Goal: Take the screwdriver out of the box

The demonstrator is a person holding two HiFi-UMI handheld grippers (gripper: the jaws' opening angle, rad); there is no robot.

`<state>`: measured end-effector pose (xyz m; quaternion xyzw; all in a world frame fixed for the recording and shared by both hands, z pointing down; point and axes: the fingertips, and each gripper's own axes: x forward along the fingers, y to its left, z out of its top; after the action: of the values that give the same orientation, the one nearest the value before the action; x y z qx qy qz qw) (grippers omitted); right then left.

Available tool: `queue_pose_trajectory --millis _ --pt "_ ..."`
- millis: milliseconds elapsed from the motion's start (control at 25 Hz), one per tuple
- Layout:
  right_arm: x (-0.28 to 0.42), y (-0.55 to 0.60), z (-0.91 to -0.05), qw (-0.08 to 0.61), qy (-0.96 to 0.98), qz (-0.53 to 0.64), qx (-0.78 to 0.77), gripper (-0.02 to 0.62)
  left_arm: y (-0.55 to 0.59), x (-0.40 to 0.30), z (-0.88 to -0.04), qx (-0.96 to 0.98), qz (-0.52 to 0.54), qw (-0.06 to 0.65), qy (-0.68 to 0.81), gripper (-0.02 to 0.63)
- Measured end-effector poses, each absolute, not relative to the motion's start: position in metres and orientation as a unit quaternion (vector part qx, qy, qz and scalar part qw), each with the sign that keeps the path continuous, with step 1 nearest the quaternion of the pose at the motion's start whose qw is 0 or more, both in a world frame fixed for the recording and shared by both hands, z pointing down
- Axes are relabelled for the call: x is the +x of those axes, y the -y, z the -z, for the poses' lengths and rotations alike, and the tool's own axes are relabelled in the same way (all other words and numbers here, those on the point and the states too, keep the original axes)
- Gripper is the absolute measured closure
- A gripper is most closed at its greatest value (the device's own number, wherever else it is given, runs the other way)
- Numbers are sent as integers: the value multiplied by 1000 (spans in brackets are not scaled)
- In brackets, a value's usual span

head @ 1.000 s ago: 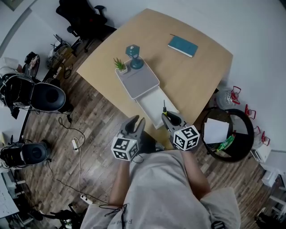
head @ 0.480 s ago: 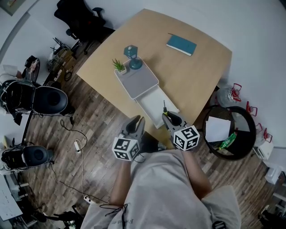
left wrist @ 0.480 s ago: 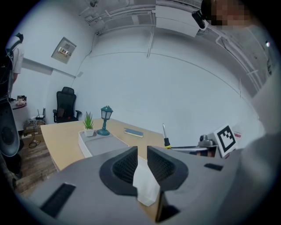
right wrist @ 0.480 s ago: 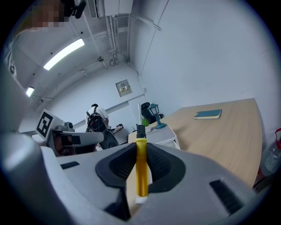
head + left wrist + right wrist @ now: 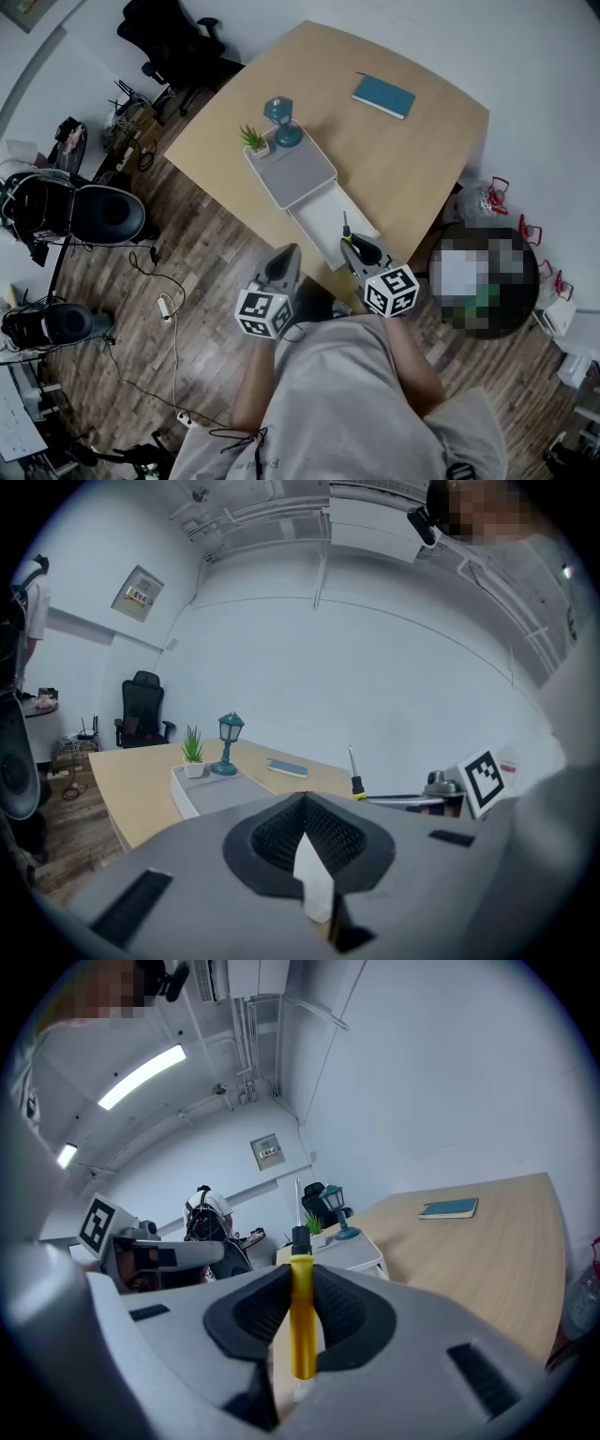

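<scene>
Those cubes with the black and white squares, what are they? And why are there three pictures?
The cubes are parts of two hand tools; a person holds one in each hand. The head view comes from a camera on the person's head, looking down. The two round pictures come from cameras riding on each tool.

On the pale wooden table sits a grey box with an open white drawer. A small green potted plant and a little teal lamp stand on its far end. A teal book lies farther off.

The right gripper squeezes a yellow-handled screwdriver, held upright. The left gripper has just closed its jaws on nothing.
</scene>
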<state>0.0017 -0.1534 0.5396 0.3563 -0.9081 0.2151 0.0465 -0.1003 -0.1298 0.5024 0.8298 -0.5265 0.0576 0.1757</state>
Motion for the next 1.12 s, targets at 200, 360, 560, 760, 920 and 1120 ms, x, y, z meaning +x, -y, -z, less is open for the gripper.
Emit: queue_pose_trajectory --millis 200,360,560,760,920,1120 --pt "-4 150 -538 45 911 -213 351 518 127 -102 -499 833 -56 166 525 601" --pt "-6 150 -536 46 914 -205 346 518 126 -103 -499 835 -53 161 524 601" --pt "-5 153 -531 33 917 -196 345 518 129 -103 -500 834 -46 164 525 601" --pt "-5 151 -532 29 917 -202 342 518 128 -101 -498 837 -39 169 519 601" --pt "-5 150 -539 37 914 -210 346 517 129 -100 -499 840 -35 168 514 601" --pt "-1 150 -537 32 912 -208 351 517 127 -95 -499 845 -35 166 508 601"
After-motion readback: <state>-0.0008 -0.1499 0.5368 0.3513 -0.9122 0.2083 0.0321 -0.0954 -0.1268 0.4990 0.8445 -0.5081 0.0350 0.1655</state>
